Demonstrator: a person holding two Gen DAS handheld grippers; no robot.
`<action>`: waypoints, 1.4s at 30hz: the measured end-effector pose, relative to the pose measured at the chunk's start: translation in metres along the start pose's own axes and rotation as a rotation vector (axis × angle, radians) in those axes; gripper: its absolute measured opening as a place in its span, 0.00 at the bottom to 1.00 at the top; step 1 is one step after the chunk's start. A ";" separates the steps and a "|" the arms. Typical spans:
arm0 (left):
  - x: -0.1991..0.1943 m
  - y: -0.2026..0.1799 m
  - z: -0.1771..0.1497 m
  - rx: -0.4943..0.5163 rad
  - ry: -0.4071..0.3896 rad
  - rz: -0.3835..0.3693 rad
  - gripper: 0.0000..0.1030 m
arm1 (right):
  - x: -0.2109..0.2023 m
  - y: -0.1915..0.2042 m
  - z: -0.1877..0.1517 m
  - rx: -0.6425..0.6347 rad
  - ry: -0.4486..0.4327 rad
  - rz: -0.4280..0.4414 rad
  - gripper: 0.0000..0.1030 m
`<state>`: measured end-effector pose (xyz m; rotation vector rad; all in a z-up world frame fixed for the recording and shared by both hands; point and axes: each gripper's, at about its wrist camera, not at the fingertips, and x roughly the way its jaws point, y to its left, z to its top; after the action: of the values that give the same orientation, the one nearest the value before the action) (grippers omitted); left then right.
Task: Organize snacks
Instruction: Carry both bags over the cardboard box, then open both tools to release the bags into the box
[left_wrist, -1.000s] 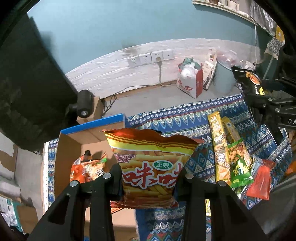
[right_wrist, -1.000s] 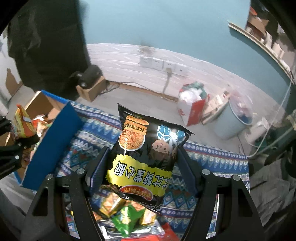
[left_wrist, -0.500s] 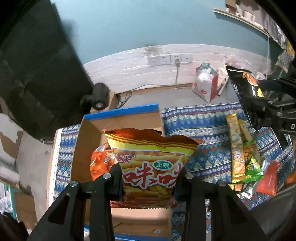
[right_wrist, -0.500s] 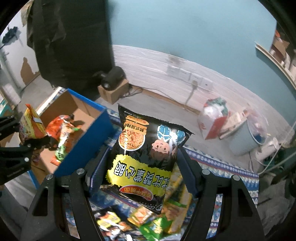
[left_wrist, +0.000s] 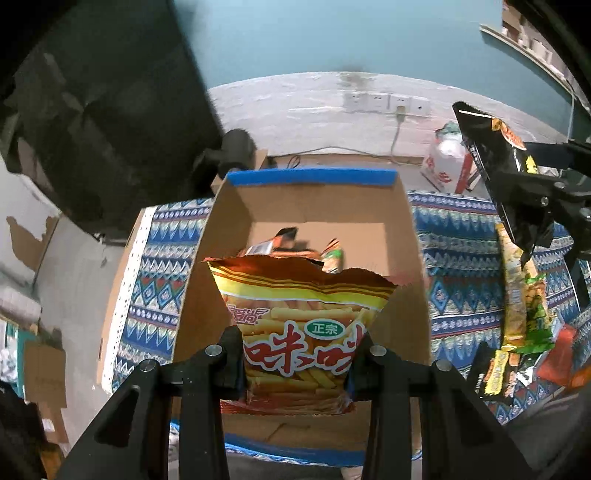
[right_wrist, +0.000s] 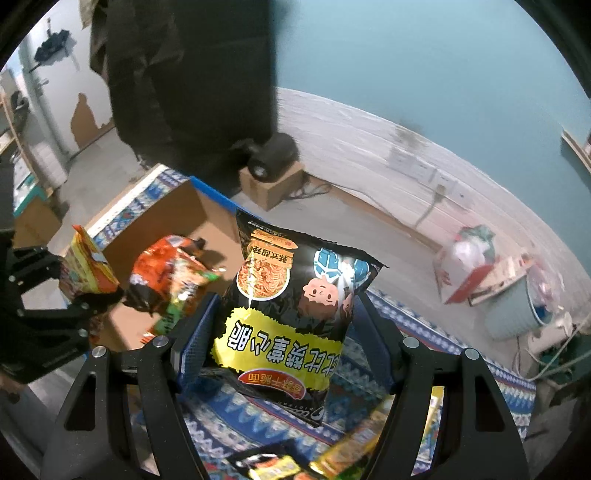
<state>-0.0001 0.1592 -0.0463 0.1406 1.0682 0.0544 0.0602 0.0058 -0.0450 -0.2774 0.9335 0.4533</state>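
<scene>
My left gripper (left_wrist: 295, 354) is shut on an orange and yellow fries snack bag (left_wrist: 299, 321), held upright above the open cardboard box (left_wrist: 317, 206) with blue-taped rims. A few snack packets (left_wrist: 295, 247) lie on the box floor. My right gripper (right_wrist: 284, 332) is shut on a black and yellow noodle snack bag (right_wrist: 295, 306), hanging over the patterned blue cloth (right_wrist: 251, 417) beside the box (right_wrist: 177, 210). In the left wrist view that black bag (left_wrist: 495, 162) shows at the right, over the cloth. The left gripper with its orange bag (right_wrist: 88, 266) shows at the left of the right wrist view.
Several loose snack packets (left_wrist: 524, 317) lie on the patterned cloth (left_wrist: 454, 236) right of the box. A dark camera on a small carton (right_wrist: 269, 162), wall sockets (left_wrist: 384, 103), a red and white bag (left_wrist: 447, 162) and a grey bin (right_wrist: 513, 310) stand on the floor behind.
Both grippers have swung left with their bags. The box has moved from the left edge to the centre of the left wrist view, directly under the orange bag. The black bag now hangs near the box's corner.
</scene>
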 end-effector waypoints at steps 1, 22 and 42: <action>0.003 0.005 -0.001 -0.010 0.007 0.005 0.37 | 0.003 0.005 0.002 -0.007 0.001 0.006 0.70; 0.011 0.040 -0.012 -0.077 0.051 0.067 0.67 | 0.051 0.071 0.027 -0.074 0.074 0.133 0.70; 0.003 0.040 -0.011 -0.081 0.056 0.071 0.72 | 0.069 0.075 0.033 -0.091 0.079 0.176 0.76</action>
<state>-0.0068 0.2004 -0.0486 0.1039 1.1154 0.1659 0.0828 0.1023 -0.0856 -0.2987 1.0200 0.6519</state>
